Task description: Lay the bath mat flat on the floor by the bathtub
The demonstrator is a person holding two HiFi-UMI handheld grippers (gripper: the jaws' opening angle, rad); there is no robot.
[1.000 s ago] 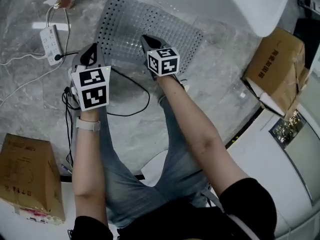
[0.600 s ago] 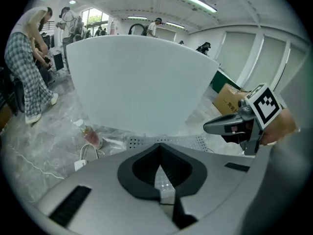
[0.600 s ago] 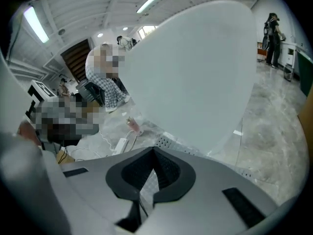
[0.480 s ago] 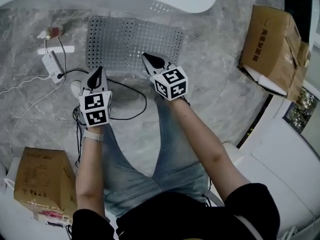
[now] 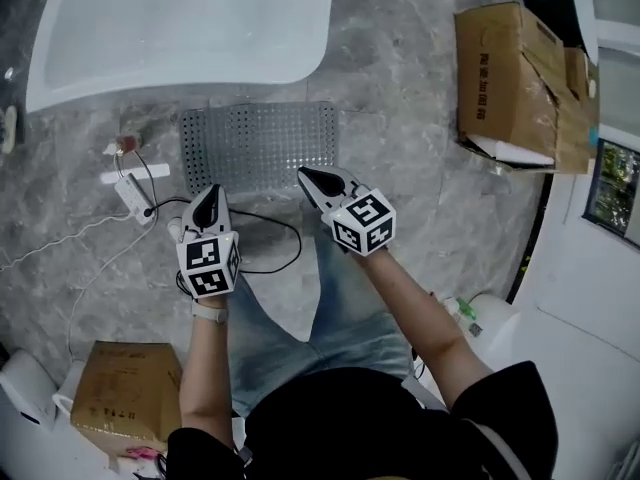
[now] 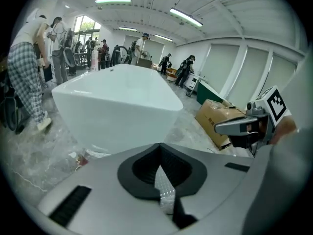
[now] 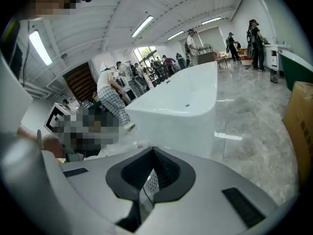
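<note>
We find the bath mat (image 5: 258,146) lying flat on the floor (image 5: 420,198), just beside the bathtub (image 5: 180,28). The left gripper (image 5: 210,196) and right gripper (image 5: 312,178) hang over the mat's near edge, jaws pressed together, nothing held. A black cable (image 5: 272,240) loops on the floor beneath them. A power strip (image 5: 132,196) lies left of the mat, and a cardboard box (image 5: 505,78) stands well apart at right. A second ago both grippers sat low at the mat's near edge; they have since risen clear
</note>
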